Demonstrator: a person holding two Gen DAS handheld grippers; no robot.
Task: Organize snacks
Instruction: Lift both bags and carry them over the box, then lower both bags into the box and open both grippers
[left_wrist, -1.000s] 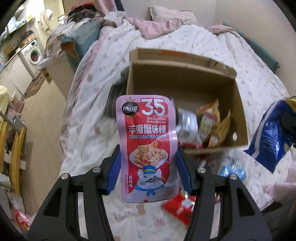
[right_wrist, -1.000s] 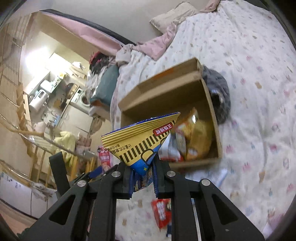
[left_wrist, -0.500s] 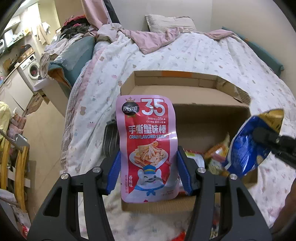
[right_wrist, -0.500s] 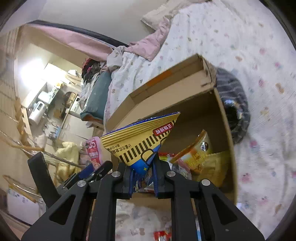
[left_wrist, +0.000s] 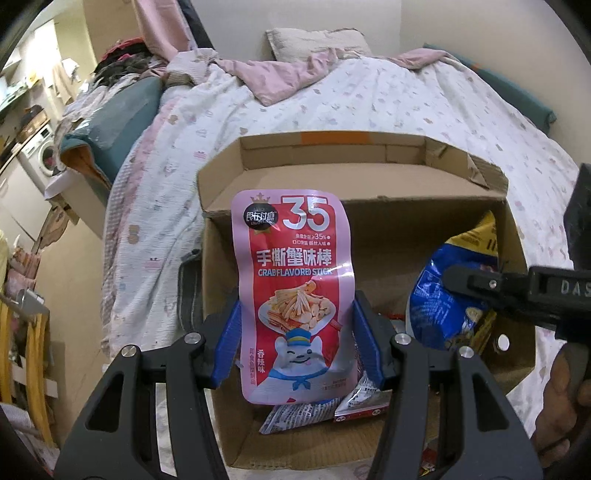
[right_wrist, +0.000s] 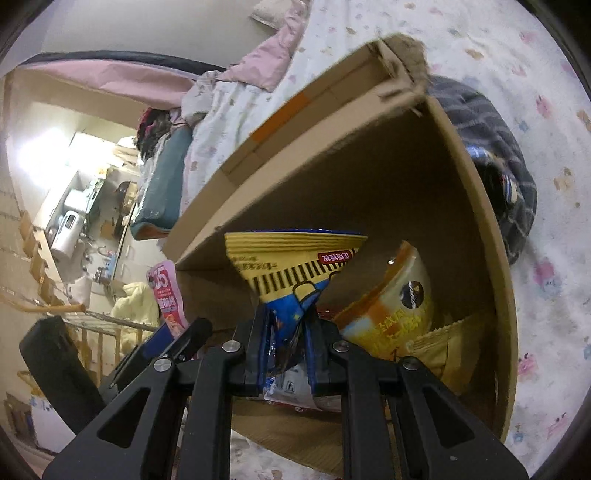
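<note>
- Holding both packets over the open cardboard box (left_wrist: 388, 236) on the bed (left_wrist: 369, 99), we are seeing it much larger than a second ago; back then it sat further off with loose packets lying on the quilt in front of it.
- We are gripping the pink crab stick packet (left_wrist: 295, 295) upright in the left gripper (left_wrist: 295, 347), its blue pads pressing on the packet's two side edges at a middling width, unchanged from before.
- The left gripper is pointing steeply down, and the packet's lower end is hanging in front of the near left part of the box, above the silver packets (left_wrist: 325, 410) lying on the bottom.
- We are pinching the blue and yellow chip bag (right_wrist: 295, 273) in the right gripper (right_wrist: 288, 350), jaws nearly together on its crumpled lower end.
- In the left view the right gripper (left_wrist: 476, 284) is reaching in from the right edge, where earlier only the bag showed, well out over the quilt.
- The chip bag (left_wrist: 443, 295) is now hanging inside the right half of the box, just beside the yellow snack bags (right_wrist: 399, 310) leaning against its right wall.
- A hand (left_wrist: 561, 406) is showing at the lower right, behind that gripper.
- A dark plaid cloth (right_wrist: 495, 162) is lying against the outside of the box.
</note>
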